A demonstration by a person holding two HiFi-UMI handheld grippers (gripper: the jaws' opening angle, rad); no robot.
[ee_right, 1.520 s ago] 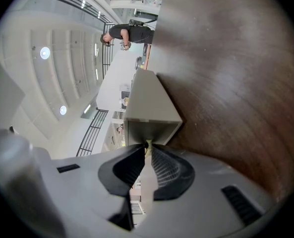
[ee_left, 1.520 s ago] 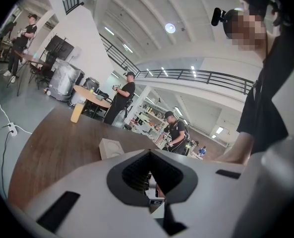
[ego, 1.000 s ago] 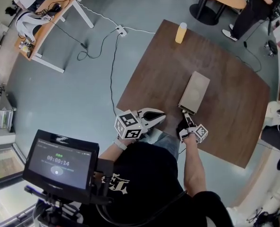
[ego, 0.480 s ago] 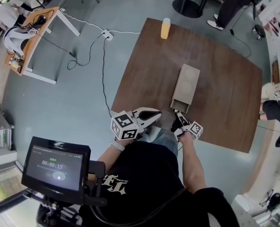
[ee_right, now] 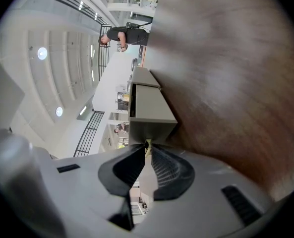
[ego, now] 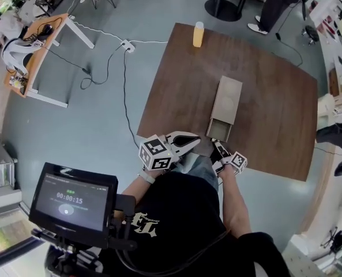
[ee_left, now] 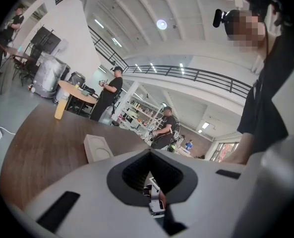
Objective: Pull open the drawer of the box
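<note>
On one table point(ego: 274, 85), right gripper point(ego: 217, 146) clamps one drawer point(ego: 219, 131) of one box point(ego: 229, 97).

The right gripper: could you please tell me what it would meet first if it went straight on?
The right gripper would meet the front of the pulled-out grey drawer of the long grey box almost at once; its jaws are shut on that drawer's small tab.

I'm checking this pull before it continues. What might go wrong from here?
1. The right gripper pinches only the small pull tab of the drawer; the fingers may slip off.
2. The left gripper is off the box, so the box may slide along the table instead.
3. The drawer's front is near the table edge; pulled right out, it might drop.
</note>
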